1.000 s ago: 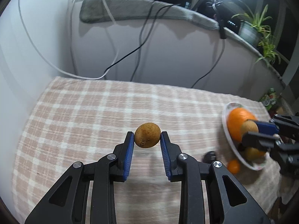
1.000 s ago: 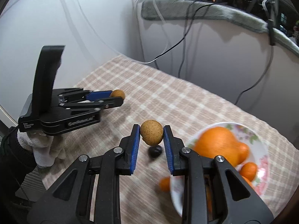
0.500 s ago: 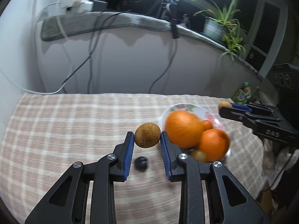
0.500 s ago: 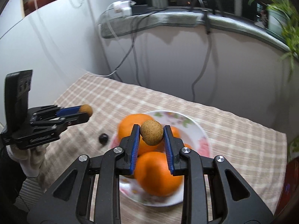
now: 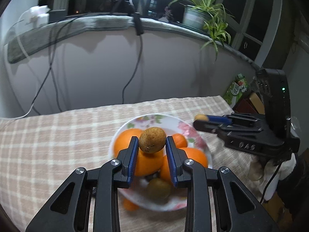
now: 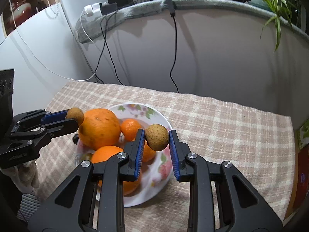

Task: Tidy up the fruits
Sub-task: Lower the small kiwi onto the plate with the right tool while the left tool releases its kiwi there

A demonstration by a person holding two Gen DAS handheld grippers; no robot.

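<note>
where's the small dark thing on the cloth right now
In the right wrist view the small dark thing sits on the cloth at the plate's left rim, beside the biggest orange.

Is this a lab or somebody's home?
Probably a home: a checked tablecloth under a floral plate of oranges, and a potted spider plant on the windowsill. Each gripper holds a small brown fruit.

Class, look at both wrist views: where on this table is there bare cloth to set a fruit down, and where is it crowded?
Bare checked cloth lies left of the plate toward the wall, and more between the plate and the table's right edge. The plate is crowded with oranges, and both grippers, left and right, hang over it, each holding a small brown fruit.
</note>
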